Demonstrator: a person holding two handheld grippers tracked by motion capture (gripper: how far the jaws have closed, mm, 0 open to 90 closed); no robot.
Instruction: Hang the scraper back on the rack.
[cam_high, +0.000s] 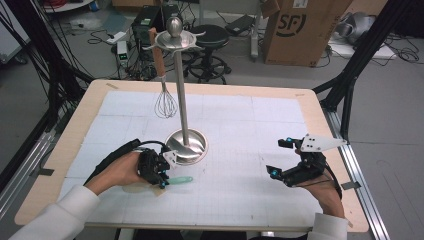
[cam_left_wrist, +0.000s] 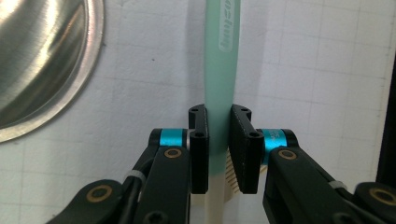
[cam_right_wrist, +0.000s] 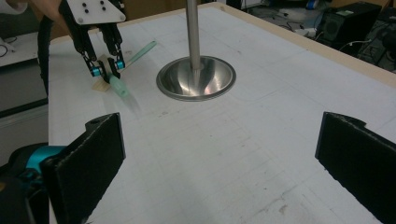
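Note:
A mint-green handled utensil lies low on the white gridded mat, with a cream toothed head under the hand. My left gripper is shut on its handle; in the left gripper view both pads press its sides at my left gripper. The right gripper view shows that left gripper with the green handle pointing toward the camera. My right gripper hovers open at the right, with nothing between its wide-apart jaws.
A steel utensil stand with a tall pole rises just right of the left gripper; its dish base is close. A whisk hangs from the stand's top. A cardboard box and a stool stand beyond the table.

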